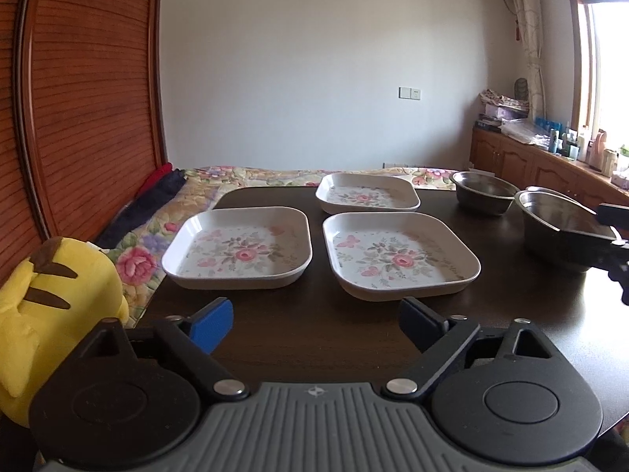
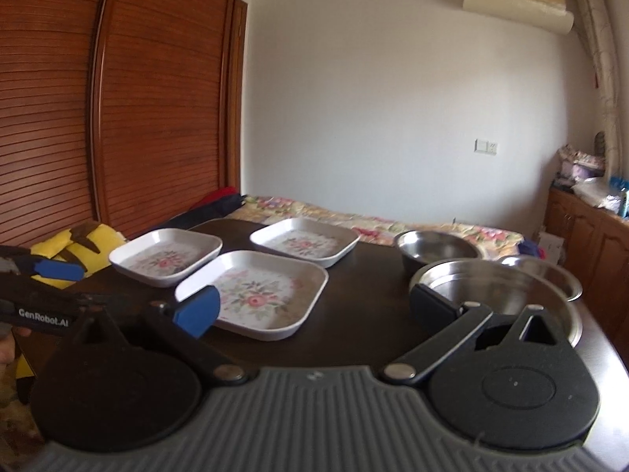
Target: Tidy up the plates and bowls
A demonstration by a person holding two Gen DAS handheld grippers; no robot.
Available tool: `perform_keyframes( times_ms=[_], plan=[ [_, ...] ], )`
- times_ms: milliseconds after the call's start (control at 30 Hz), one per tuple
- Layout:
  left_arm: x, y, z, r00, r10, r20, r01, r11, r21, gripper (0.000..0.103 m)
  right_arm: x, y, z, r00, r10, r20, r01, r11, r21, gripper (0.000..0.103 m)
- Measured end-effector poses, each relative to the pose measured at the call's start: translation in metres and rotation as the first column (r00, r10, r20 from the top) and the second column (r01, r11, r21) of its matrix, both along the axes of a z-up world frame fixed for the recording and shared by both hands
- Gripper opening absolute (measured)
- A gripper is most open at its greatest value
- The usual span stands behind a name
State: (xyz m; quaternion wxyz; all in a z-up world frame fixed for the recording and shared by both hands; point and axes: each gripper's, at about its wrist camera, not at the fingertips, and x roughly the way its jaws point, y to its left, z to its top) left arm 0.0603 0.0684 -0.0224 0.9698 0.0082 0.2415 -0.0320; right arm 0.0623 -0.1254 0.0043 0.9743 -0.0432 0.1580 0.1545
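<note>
— How are your claws now?

— My left claw (image 1: 316,320) is open wide and holds nothing; it hangs over the near part of the dark surface (image 1: 306,338), just before the plates. My right claw (image 2: 314,308) is also spread wide and empty. Its right finger (image 2: 430,308) is against the near side of the nearest steel bowl (image 2: 495,287); I cannot tell if it touches it.

— Where are the plates and bowls?

— Three square plates with flowers lie flat on the surface, apart from each other. The near right plate (image 1: 399,255) is just in front of my left claw, the left plate (image 1: 240,247) is beside it, and the far plate (image 1: 367,192) is behind them. To the right are the steel bowls: the nearest one, a second bowl (image 2: 438,249) behind it, and a third bowl (image 2: 550,275) whose rim shows at the right behind the nearest.

— What else is around?

— A yellow plush toy (image 1: 51,314) sits at the left on the bed (image 1: 157,236) with the flowered cover. Far behind are the wooden wardrobe (image 1: 86,98) and the white wall (image 1: 314,78).
</note>
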Motion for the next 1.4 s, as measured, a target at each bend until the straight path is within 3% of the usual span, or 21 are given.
perform_keyframes(
  times_ms=[100, 233, 400, 533, 800, 1033, 1400],
  plan=[
    [0.007, 0.003, 0.000, 1.000, -0.019, -0.010, 0.018, 1.000, -0.026, 0.079, 0.013, 0.004, -0.002, 0.999, 0.022, -0.040, -0.022, 1.000, 0.008, 0.087],
    [0.016, 0.005, 0.000, 0.999, -0.037, -0.014, 0.035, 0.997, -0.076, 0.065, 0.032, 0.010, -0.006, 0.995, 0.038, -0.093, -0.035, 0.999, 0.032, 0.082],
    [0.028, 0.007, 0.002, 1.000, -0.025, -0.001, 0.025, 0.994, -0.103, 0.049, 0.057, 0.015, -0.014, 0.985, 0.035, -0.170, -0.028, 0.999, 0.043, 0.061],
    [0.038, 0.004, 0.004, 0.999, -0.051, -0.001, 0.050, 0.993, -0.105, 0.035, 0.072, 0.018, -0.017, 0.979, 0.021, -0.205, -0.014, 0.999, 0.036, 0.052],
    [0.055, -0.007, 0.006, 0.997, -0.079, -0.022, 0.077, 0.994, -0.080, 0.028, 0.091, 0.022, -0.024, 0.964, 0.006, -0.265, 0.004, 0.999, 0.040, 0.037],
    [0.067, -0.015, 0.005, 0.995, -0.089, -0.054, 0.086, 0.995, -0.050, 0.019, 0.100, 0.023, -0.026, 0.956, 0.003, -0.294, 0.009, 0.999, 0.040, 0.036],
    [0.082, -0.022, 0.000, 0.992, -0.078, -0.097, 0.078, 0.997, 0.001, 0.019, 0.106, 0.023, -0.036, 0.945, -0.006, -0.327, 0.010, 1.000, 0.013, 0.028]
  ],
)
